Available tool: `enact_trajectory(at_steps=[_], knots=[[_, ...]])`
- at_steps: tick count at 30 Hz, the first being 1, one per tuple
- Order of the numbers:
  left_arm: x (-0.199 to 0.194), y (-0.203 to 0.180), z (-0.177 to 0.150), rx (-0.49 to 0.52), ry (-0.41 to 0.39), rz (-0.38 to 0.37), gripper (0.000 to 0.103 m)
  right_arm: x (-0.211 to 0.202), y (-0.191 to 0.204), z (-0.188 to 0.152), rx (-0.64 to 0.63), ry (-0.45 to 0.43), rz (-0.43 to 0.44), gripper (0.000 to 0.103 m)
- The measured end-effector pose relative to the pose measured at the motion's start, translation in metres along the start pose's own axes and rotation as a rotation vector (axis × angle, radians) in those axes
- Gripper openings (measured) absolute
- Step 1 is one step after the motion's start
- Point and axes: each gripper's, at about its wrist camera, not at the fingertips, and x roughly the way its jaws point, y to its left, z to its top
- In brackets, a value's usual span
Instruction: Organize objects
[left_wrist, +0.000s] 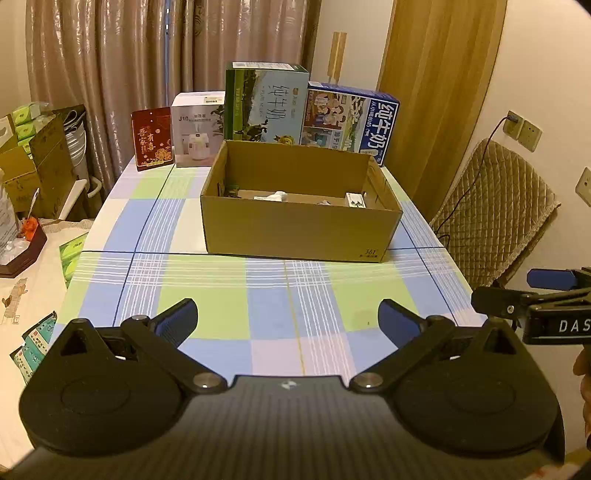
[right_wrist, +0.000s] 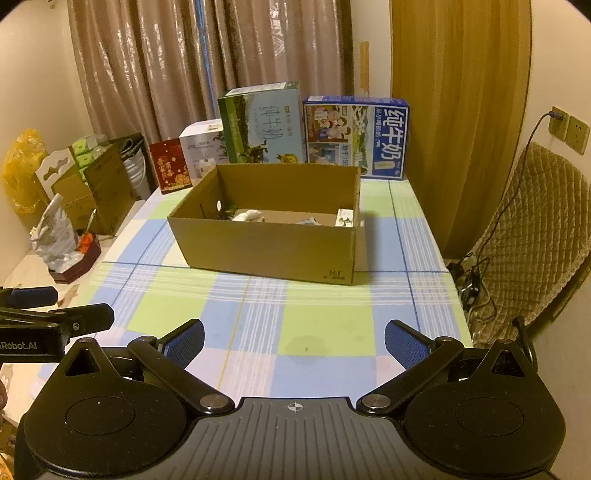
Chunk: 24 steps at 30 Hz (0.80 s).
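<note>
An open cardboard box (left_wrist: 295, 229) stands in the middle of the checked tablecloth (left_wrist: 266, 310); the right wrist view shows it too (right_wrist: 269, 247). Small items lie in it: a white object (left_wrist: 275, 196), a small white carton (left_wrist: 355, 200) at its right end, something green at its left. My left gripper (left_wrist: 288, 319) is open and empty, low over the table's near part. My right gripper (right_wrist: 294, 341) is open and empty, beside the left one. Each gripper shows at the edge of the other's view.
Behind the box stand a red packet (left_wrist: 152, 138), a white appliance box (left_wrist: 197, 129), a green milk carton (left_wrist: 266, 105) and a blue milk carton (left_wrist: 351, 122). Cardboard boxes and clutter (left_wrist: 33, 162) lie left. A padded chair (left_wrist: 498, 214) stands right.
</note>
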Motion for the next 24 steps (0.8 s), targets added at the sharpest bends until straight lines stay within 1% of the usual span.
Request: enact_trajectory(at_steps=[24], knots=[[0.0024,-0.0016,-0.0037,-0.005,0.005,-0.008,0.102,0.0010,-0.0023,-0.0018,0.016,0.000,-0.001,0.101]])
